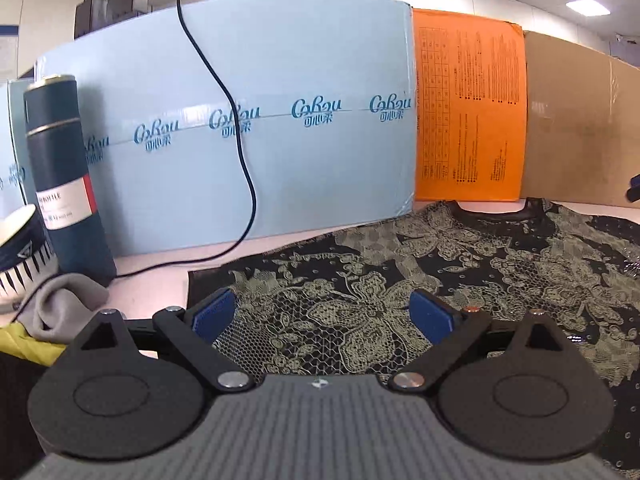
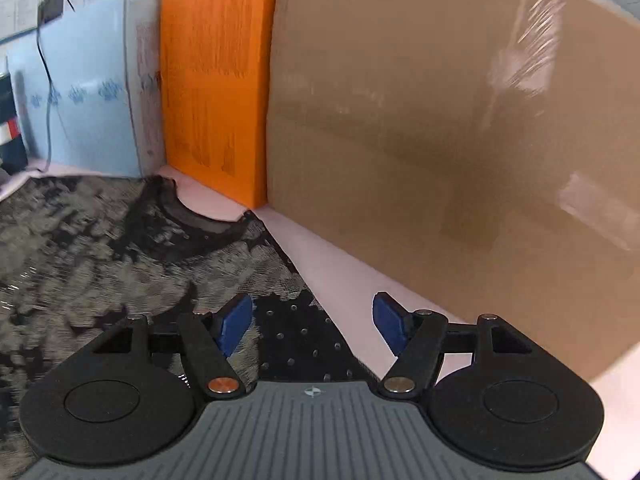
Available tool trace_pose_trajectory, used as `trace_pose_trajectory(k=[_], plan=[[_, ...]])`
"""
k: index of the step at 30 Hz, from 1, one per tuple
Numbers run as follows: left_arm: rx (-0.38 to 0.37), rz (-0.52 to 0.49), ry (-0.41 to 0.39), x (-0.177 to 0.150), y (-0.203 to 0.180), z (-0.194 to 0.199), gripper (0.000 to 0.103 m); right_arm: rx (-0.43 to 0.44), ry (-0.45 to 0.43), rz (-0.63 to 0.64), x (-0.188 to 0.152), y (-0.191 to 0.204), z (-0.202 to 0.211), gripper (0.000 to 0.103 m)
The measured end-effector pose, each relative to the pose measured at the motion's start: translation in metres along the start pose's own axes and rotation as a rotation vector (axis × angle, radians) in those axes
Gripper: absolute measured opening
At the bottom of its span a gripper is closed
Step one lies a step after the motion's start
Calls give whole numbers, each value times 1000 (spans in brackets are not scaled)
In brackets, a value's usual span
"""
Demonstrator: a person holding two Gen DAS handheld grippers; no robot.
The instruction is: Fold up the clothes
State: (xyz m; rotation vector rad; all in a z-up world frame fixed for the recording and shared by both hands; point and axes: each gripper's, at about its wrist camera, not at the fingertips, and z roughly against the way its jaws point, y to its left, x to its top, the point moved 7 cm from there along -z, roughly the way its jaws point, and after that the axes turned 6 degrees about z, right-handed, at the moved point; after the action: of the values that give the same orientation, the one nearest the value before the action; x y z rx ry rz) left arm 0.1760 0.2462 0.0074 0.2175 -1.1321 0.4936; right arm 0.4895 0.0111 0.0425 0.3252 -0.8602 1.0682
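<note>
table (image 2: 352,276) was pale pink, backed by a wall of boxes: brown cardboard box (image 2: 460,152) on the right, orange box (image 1: 468,112) in the middle, light blue box (image 1: 248,128) on the left. probably just there as a backstop, so the work area stayed shallow.

lace top (image 1: 460,264), black with a beige floral pattern, lay spread flat on the table with its neckline toward the boxes. flat and face-up reads like a first-fold setup; no fold visible yet.

left-side clutter: dark bottle (image 1: 64,176) upright against the blue box, black cable (image 1: 236,120) draped down the box front onto the table, grey cloth (image 1: 64,300) bunched near the left edge, patterned bowl (image 1: 20,252) behind it. all well apart from the top.

left gripper (image 1: 324,316) hovered over the garment's left part, fingers spread wide, nothing between the pads, lace showing through the gap.

right gripper (image 2: 312,328) sat at the top's right edge near the shoulder, fingers also spread and empty, left pad over fabric, right pad over bare table. straddling the edge looks like a line-up to pinch it. right view was motion-blurred, so fabric contact can't be confirmed.
</note>
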Motion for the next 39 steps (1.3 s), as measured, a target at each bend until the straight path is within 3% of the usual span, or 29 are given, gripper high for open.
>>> trace_pose_trajectory(k=[3, 8, 11, 12, 13, 14, 15, 18, 21, 24, 28, 30, 31, 33, 39], plan=[[-29, 32, 5, 10, 4, -4, 94, 30, 19, -40, -7, -7, -30, 65], [-84, 77, 23, 29, 12, -13, 94, 106, 27, -52, -18, -8, -43, 65], [-102, -100, 33, 64, 8, -41, 94, 111, 27, -77, -22, -10, -46, 60], [-97, -173, 40, 71, 5, -53, 94, 102, 20, -85, -22, -10, -46, 43], [-82, -246, 59, 74, 2, -68, 94, 91, 13, -91, -22, -10, -45, 18], [-63, -312, 74, 76, -1, -85, 94, 81, 6, -98, -22, -9, -45, 8], [-39, -355, 82, 74, -5, -103, 94, 70, 0, -104, -23, -9, -45, 4], [11, -397, 108, 62, -18, -146, 94, 19, -15, -51, -26, -6, -41, 3], [-7, -384, 140, 48, -34, -167, 94, -57, -7, -40, -29, -14, -42, 2], [13, -406, 167, 33, -48, -183, 94, -68, -13, -56, -32, -20, -40, 2], [32, -360, 161, 30, -58, -195, 94, -81, -55, -107, -29, -26, -34, 2], [35, -347, 159, 30, -60, -198, 94, -14, -147, -192, -22, -31, -22, 6], [35, -352, 157, 29, -61, -198, 94, 25, -166, -215, -19, -32, -19, 13], [34, -365, 154, 29, -61, -199, 94, 84, -127, -191, -16, -28, -25, 30], [19, -373, 150, 28, -59, -198, 94, 166, -3, -75, -22, -14, -41, 29]])
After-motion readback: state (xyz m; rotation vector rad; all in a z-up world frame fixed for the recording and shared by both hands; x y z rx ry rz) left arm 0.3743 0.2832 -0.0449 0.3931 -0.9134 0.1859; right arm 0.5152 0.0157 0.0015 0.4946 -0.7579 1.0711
